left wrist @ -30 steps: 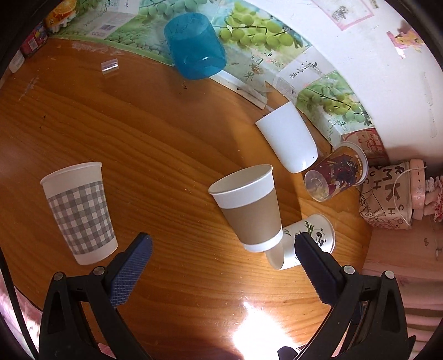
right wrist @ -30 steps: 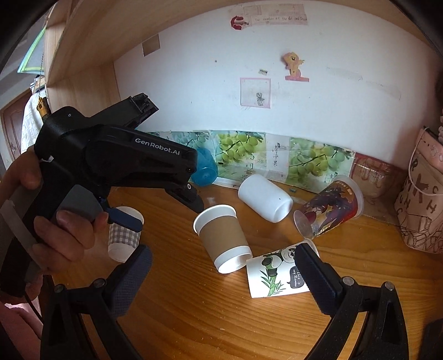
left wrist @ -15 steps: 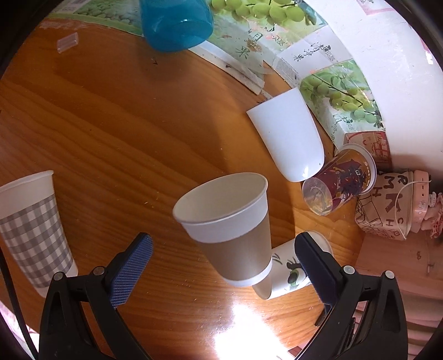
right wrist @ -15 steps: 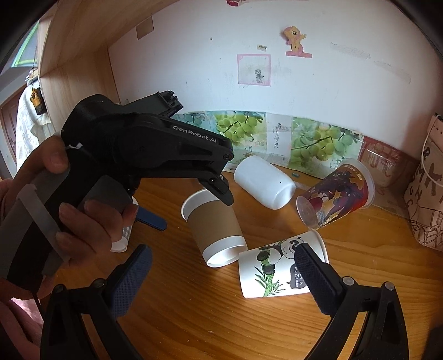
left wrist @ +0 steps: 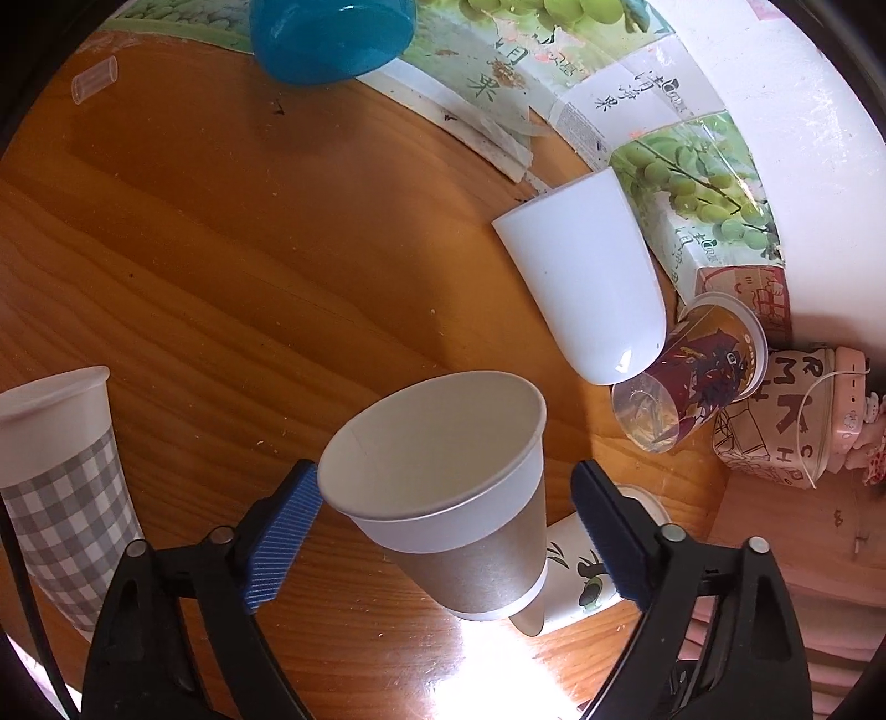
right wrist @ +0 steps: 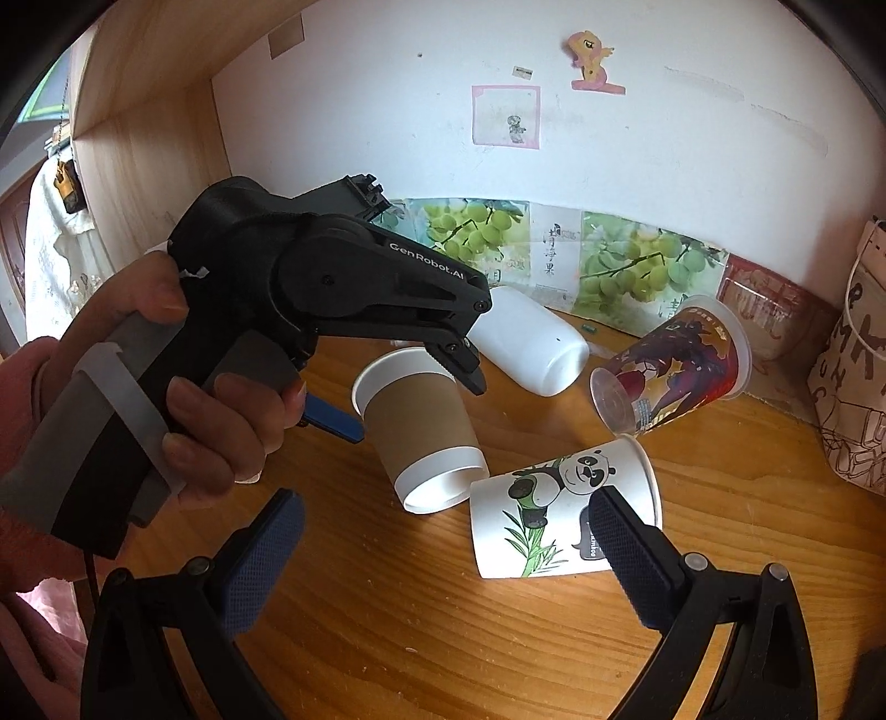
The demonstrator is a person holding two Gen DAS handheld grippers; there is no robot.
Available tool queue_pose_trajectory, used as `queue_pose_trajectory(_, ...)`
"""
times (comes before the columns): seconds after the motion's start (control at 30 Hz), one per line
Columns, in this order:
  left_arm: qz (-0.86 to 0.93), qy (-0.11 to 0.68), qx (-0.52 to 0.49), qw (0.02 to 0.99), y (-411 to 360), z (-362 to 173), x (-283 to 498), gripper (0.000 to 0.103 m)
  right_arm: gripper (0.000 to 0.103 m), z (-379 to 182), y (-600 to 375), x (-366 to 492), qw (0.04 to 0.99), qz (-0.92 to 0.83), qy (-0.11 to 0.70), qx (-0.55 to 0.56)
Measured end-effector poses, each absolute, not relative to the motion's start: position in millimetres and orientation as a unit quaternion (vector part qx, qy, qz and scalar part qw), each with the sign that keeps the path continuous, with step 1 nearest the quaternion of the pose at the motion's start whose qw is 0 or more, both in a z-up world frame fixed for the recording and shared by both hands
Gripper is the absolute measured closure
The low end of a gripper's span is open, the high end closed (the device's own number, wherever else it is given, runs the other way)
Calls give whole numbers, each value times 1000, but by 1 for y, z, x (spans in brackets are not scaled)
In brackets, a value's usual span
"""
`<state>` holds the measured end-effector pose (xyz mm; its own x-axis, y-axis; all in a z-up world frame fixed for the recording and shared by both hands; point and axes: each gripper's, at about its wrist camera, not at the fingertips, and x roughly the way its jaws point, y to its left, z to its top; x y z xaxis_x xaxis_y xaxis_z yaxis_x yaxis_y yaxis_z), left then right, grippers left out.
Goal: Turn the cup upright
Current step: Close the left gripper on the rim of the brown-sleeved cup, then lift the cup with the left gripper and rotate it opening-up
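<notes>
A brown-sleeved paper cup (left wrist: 470,515) lies tilted on the wooden table (left wrist: 221,266), mouth toward the left wrist camera. My left gripper (left wrist: 443,543) is open, its blue fingers on either side of the cup near the rim, a small gap on each side. In the right wrist view the same cup (right wrist: 421,421) lies with its base toward the camera and the left gripper (right wrist: 415,399) straddles it. My right gripper (right wrist: 443,559) is open and empty, low over the table in front of a panda cup (right wrist: 554,515) lying on its side.
A white cup (left wrist: 587,282), a red printed clear cup (left wrist: 692,382) and the panda cup (left wrist: 576,576) lie on their sides to the right. A grey checked cup (left wrist: 61,487) stands upright at left. A blue cup (left wrist: 326,33) sits by the back wall. A bag (right wrist: 853,376) stands far right.
My left gripper has moved forward and down until its open fingers straddle the brown-sleeved cup. The right gripper has shifted slightly closer to the cups. No cup has moved.
</notes>
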<state>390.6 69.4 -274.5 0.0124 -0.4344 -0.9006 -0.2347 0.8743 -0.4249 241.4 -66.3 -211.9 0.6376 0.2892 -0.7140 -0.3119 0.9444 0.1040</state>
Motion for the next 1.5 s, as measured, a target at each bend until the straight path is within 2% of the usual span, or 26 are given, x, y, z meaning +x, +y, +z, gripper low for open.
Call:
queue_pose_trajectory(0.13,-82,700,-242,667,68,-277,392,24,1,-211,-68,239,904,158,396,-9)
queue_pose_trajectory(0.23,-85,703,-244,662,67,-280,392,28,1,-211,-70,238,904,154,398,-6)
queue_pose_trajectory(0.53,-104,705,-243,659,64,-279,386,28,1,-205,-69,224,908,143,394,-22)
queue_pose_trajectory(0.93,-130,680,-198,694,63,-244,361,29,1,-190,-68,192,921,128,368,-23)
queue_pose_trajectory(1.23,-146,676,-146,707,73,-218,315,29,1,-182,-65,151,930,115,348,-20)
queue_pose_trajectory(1.5,-168,686,-76,704,66,-208,258,29,1,-185,-74,108,933,93,347,34)
